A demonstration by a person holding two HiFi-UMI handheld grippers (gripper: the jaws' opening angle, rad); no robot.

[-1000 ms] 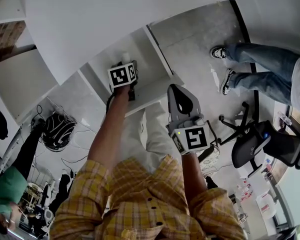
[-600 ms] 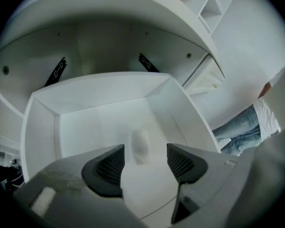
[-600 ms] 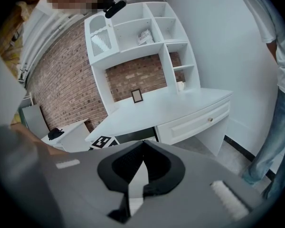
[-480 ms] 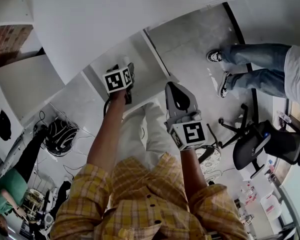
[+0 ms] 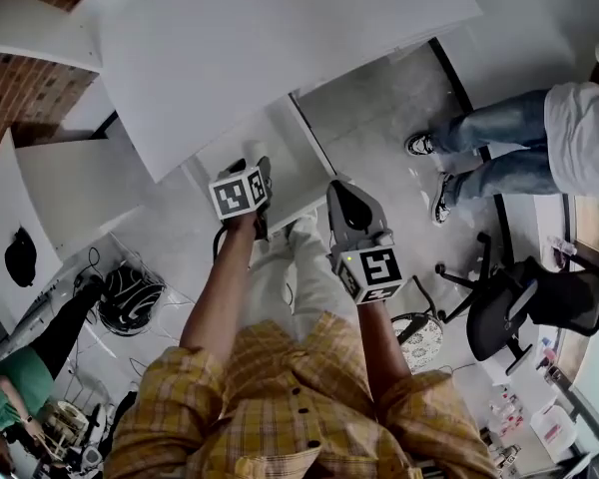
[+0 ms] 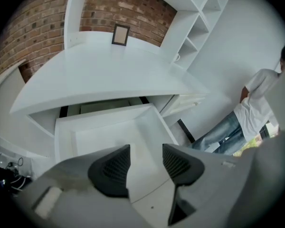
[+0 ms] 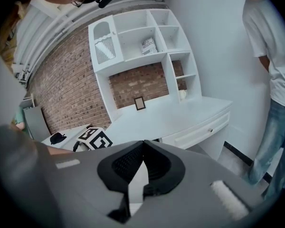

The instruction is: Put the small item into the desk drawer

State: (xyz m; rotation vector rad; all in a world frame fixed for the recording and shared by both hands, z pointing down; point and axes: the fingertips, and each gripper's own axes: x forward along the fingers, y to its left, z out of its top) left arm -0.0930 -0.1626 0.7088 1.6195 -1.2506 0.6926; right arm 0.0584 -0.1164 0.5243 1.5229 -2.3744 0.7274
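The white desk's drawer point(image 5: 285, 143) stands pulled out under the desk top. In the left gripper view its shallow white tray point(image 6: 61, 127) lies right below the jaws, and I make out no small item in it. My left gripper point(image 5: 250, 165) hangs over the drawer's near part. Its jaws point(image 6: 146, 163) are closing, with a clear gap and nothing between the dark ribbed pads point(image 6: 115, 167). My right gripper point(image 5: 344, 190) hovers just right of the drawer's front corner. Its jaws point(image 7: 143, 146) are shut tip to tip on nothing.
A person in jeans and a white shirt point(image 5: 499, 138) stands on the grey floor at right. A black office chair point(image 5: 519, 307) is further right, coiled cables point(image 5: 130, 292) lie at left. The desk carries a shelf hutch point(image 7: 142, 37), a picture frame point(image 6: 120, 34) and a closed right drawer point(image 7: 199, 129).
The left gripper has drawn back from over the drawer's middle toward its front edge. The right gripper has hardly moved. The person in jeans has stepped a little further off.
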